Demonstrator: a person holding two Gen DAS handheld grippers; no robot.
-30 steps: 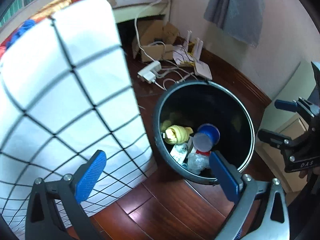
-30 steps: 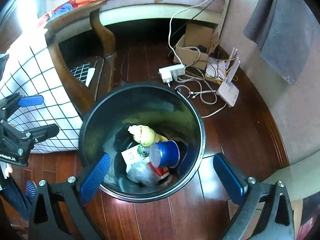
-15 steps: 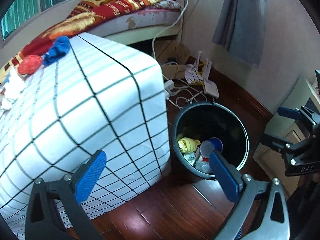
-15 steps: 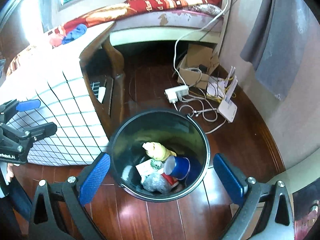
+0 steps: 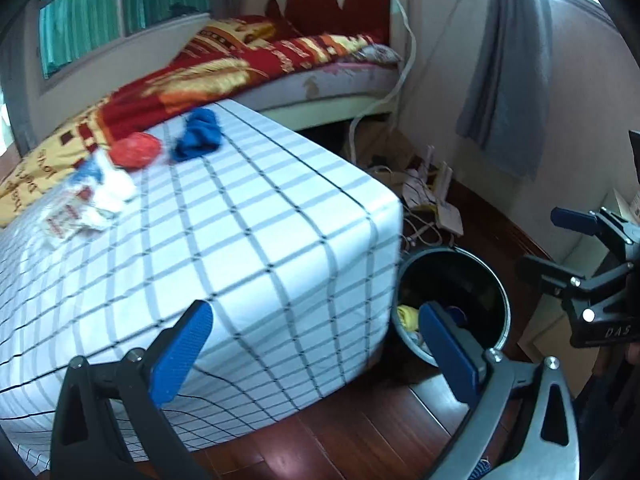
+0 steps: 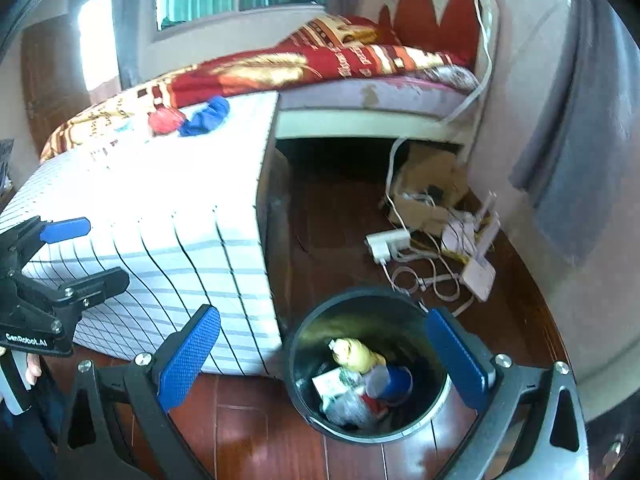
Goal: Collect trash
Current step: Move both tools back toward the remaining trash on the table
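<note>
I have both sets of jaws spread wide and empty. My right gripper (image 6: 320, 354) frames the black trash bin (image 6: 436, 412), part-filled with rubbish. My left gripper (image 5: 316, 346) faces the checked tablecloth (image 5: 248, 240); a red wad (image 5: 136, 151), blue rag (image 5: 200, 134) and wrappers (image 5: 86, 204) lie beyond its left jaw.

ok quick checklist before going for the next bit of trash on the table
1. Left tool open and holding nothing: ok.
2. Right tool open and holding nothing: ok.
3. Trash on the table in view: red ball, blue cloth, white wrappers: ok.
4. Bin upright, mouth unblocked: ok.
5. Room left in the bin: ok, items lie low inside.
6. Whether the red ball would roll: cannot tell.
</note>
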